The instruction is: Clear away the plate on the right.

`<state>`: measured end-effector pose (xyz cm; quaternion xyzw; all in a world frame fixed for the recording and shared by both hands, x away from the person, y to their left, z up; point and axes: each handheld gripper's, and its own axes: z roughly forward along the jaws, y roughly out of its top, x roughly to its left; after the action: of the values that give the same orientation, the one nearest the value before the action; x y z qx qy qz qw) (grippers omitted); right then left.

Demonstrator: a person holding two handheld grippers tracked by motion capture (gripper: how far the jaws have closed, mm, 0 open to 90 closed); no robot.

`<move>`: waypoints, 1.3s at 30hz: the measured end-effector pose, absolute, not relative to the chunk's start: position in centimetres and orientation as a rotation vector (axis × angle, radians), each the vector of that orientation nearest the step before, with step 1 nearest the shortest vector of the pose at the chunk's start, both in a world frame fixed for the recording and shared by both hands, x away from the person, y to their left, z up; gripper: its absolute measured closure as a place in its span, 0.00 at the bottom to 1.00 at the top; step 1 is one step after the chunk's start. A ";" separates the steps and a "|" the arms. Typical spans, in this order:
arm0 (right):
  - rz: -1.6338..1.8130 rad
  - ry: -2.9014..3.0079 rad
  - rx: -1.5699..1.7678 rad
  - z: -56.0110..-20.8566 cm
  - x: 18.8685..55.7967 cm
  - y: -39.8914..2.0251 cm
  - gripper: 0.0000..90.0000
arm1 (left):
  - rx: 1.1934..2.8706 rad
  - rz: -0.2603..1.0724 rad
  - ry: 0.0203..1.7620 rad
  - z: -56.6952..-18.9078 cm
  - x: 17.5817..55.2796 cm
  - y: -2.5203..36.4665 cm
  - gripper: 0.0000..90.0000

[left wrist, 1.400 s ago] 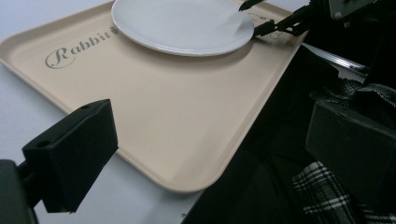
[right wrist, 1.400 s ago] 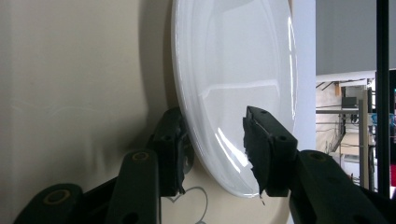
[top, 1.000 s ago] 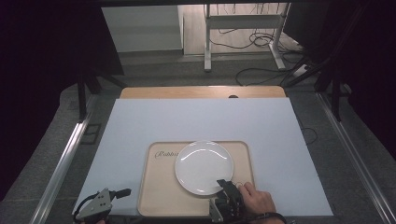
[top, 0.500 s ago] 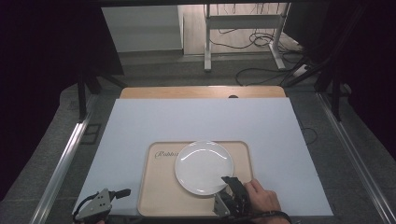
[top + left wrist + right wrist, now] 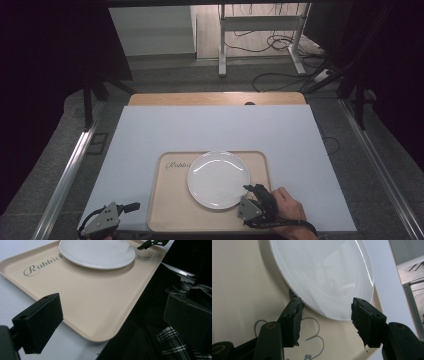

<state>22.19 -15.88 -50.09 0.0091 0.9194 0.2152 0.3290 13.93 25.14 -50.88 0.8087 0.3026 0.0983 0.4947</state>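
Note:
A round white plate (image 5: 218, 179) lies flat on a beige tray (image 5: 170, 210) printed "Rabbit", near the table's front edge. My right gripper (image 5: 254, 189) sits at the plate's near right rim, held by a hand. In the right gripper view its jaws (image 5: 325, 307) have just been opening. The plate's (image 5: 322, 272) rim lies between their tips, and neither pad touches it. My left gripper (image 5: 131, 206) rests low at the front left corner, beside the tray. Its jaws (image 5: 112, 302) stand wide open over the tray's (image 5: 82, 290) near corner, with nothing in them.
A white sheet (image 5: 215, 130) covers the table, with a wooden edge (image 5: 215, 98) at the back. Metal rails (image 5: 65, 180) run along both sides. Cables (image 5: 280, 45) lie on the floor beyond. A checked garment (image 5: 175, 345) is close below the left gripper.
The right gripper and its hand have shifted a little to the right along the plate's rim, and its jaws stand wider. The left gripper and the plate have not moved.

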 end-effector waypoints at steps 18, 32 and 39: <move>0.659 2.400 0.208 -49.7 23.1 -17.9 0.42 | 1.964 0.243 0.738 -50.9 13.9 25.1 0.02; 0.726 2.381 0.299 -49.1 23.4 -19.3 0.41 | 1.963 0.243 0.736 -50.9 13.9 25.1 0.02; 0.781 2.377 0.374 -48.9 23.6 -20.3 0.39 | 1.953 0.237 0.739 -50.9 13.9 25.2 0.02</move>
<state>23.55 -20.32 -48.86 0.1410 0.8960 0.2945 0.3011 13.94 25.19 -50.87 0.8064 0.3051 0.0980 0.4970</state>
